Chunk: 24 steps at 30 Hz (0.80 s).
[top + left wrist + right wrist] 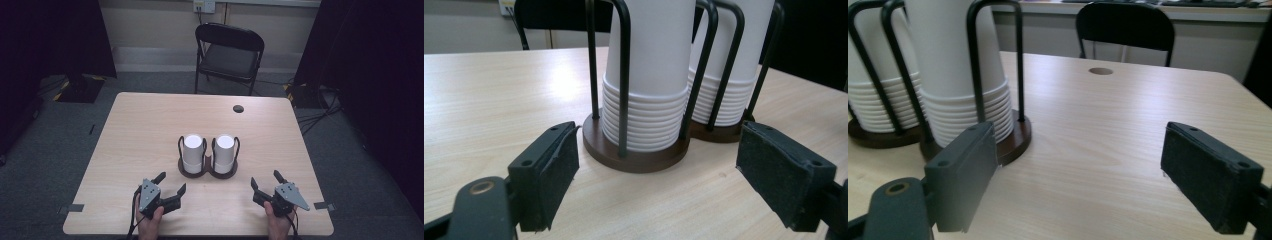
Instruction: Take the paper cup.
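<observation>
Paper cup stacks (193, 150) (224, 150) are stood inverted in a twin wire holder (208, 170) at mid-table. Left gripper (170, 183) and right gripper (264, 179) are held just nearside of it, jaws wide, nothing gripped (approach stage, seemingly). Next, one stack must be straddled.

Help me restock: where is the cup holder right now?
In the high view, the cup holder stands mid-table with two stacks of white cups, just ahead of and between the left gripper and right gripper.
</observation>
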Each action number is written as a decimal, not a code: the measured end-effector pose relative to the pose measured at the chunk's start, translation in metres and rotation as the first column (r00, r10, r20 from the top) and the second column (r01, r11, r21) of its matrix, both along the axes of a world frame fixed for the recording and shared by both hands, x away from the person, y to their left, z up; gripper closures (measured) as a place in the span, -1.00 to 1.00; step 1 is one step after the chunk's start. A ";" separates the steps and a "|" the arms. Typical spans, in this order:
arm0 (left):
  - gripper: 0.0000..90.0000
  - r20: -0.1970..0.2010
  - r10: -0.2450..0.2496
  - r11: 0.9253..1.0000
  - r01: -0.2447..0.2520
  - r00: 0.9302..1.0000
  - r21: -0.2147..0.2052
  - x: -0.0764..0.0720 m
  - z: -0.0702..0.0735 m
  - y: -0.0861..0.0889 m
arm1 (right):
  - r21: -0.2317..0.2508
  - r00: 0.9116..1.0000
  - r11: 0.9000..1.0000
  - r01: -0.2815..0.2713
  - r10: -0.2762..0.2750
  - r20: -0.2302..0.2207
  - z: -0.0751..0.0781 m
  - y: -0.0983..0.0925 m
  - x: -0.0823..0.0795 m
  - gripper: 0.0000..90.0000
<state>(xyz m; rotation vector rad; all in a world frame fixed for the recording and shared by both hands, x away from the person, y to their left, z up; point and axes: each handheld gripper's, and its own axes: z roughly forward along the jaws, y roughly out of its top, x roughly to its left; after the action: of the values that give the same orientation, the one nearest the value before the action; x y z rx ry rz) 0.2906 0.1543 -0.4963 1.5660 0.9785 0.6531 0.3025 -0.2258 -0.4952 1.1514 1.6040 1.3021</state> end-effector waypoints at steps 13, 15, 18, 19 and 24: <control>-0.64 -0.020 -0.078 0.997 0.078 0.997 -0.016 -0.003 0.008 -0.003 | 0.017 1.000 1.000 -0.019 0.019 -0.016 0.000 -0.001 -0.001 -0.55; -0.64 -0.018 -0.090 0.996 0.090 0.996 -0.002 -0.003 0.010 -0.007 | 0.014 1.000 1.000 -0.016 0.016 -0.016 0.000 0.000 -0.001 -0.56; -0.62 -0.010 -0.096 0.995 0.096 0.995 0.006 -0.004 0.011 -0.013 | 0.014 1.000 1.000 -0.001 0.001 -0.010 0.000 0.001 -0.002 -0.57; -0.60 -0.006 -0.104 0.995 0.104 0.995 0.004 -0.005 0.011 -0.014 | 0.014 1.000 1.000 0.002 -0.002 -0.009 0.000 0.001 -0.002 -0.57; -0.55 0.004 -0.119 0.993 0.119 0.993 -0.001 -0.006 0.018 -0.020 | 0.012 1.000 1.000 0.012 -0.012 -0.010 0.000 0.001 -0.002 -0.57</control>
<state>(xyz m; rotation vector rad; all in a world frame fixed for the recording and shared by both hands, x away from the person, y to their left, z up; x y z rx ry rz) 0.2845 0.1341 -0.4787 1.6084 0.8749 0.5717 0.3000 -0.2247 -0.4951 1.1752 1.5959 1.3019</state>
